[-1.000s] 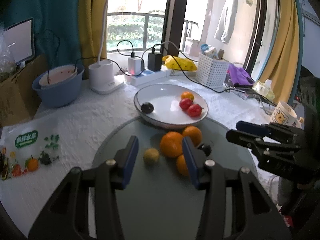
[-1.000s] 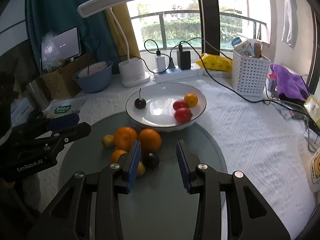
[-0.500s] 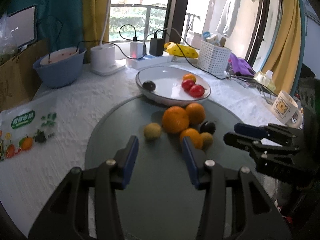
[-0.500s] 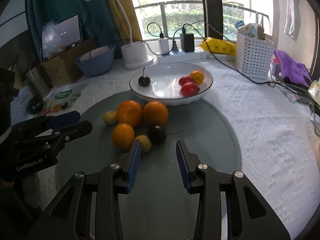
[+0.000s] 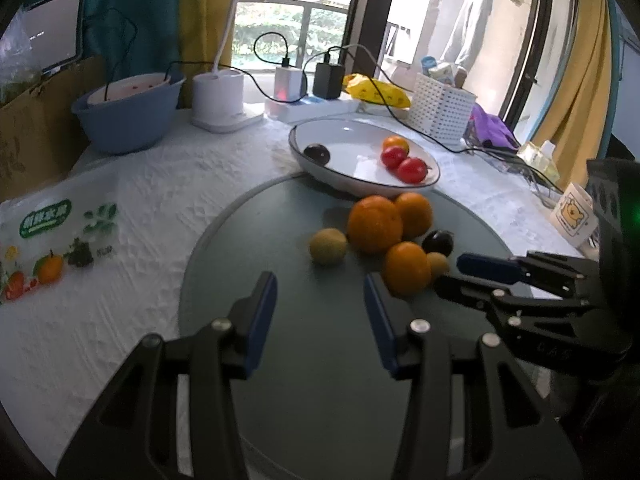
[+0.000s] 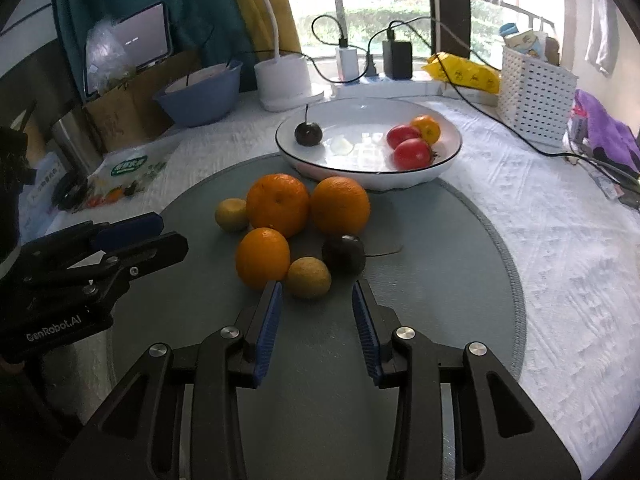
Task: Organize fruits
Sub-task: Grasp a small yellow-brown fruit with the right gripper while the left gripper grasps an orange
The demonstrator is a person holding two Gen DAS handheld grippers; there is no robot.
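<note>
Jaws spread on right gripper (image 6: 316,316), small yellow fruit (image 6: 308,277) at twelve o'clock; risks nudging dark plum (image 6: 344,253); left gripper (image 5: 320,316) likewise spread.

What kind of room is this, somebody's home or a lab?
Most likely a lived-in home, at a table by a balcony window. A white plate of fruit, a desk lamp, chargers on a power strip and yellow curtains all suggest that.

A: Any writing you can read?
B: "GenRobot.AI", white letters on the black left gripper (image 6: 116,248). The green label on the clear plastic bag (image 5: 46,218) is too blurred.
</note>
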